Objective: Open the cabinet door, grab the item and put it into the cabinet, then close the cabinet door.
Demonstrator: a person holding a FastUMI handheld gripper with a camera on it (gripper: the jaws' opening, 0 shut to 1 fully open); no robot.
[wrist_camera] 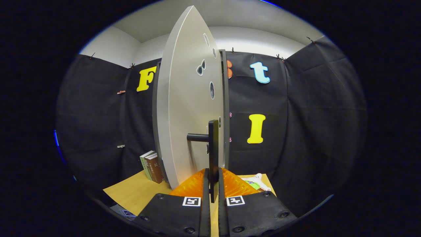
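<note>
The cabinet door (pixel 187 108) is a pale grey panel with small stickers, swung out and seen nearly edge-on straight ahead of me. Its black bar handle (pixel 213 151) stands upright on a short black post and runs down between my fingers. My gripper (pixel 213 184) is shut on the handle, both fingers pressing its lower end. The cabinet's dark frame (pixel 225 108) stands just behind the door on the right. A white and green item (pixel 255 182) lies on the wooden table (pixel 138 191), to the right of my fingers and partly hidden by them.
Two books (pixel 152 167) stand upright on the table to the left of the door, close to its lower edge. The booth's black cloth wall (pixel 302 115) closes in behind and on both sides. The table's near left corner lies just left of my fingers.
</note>
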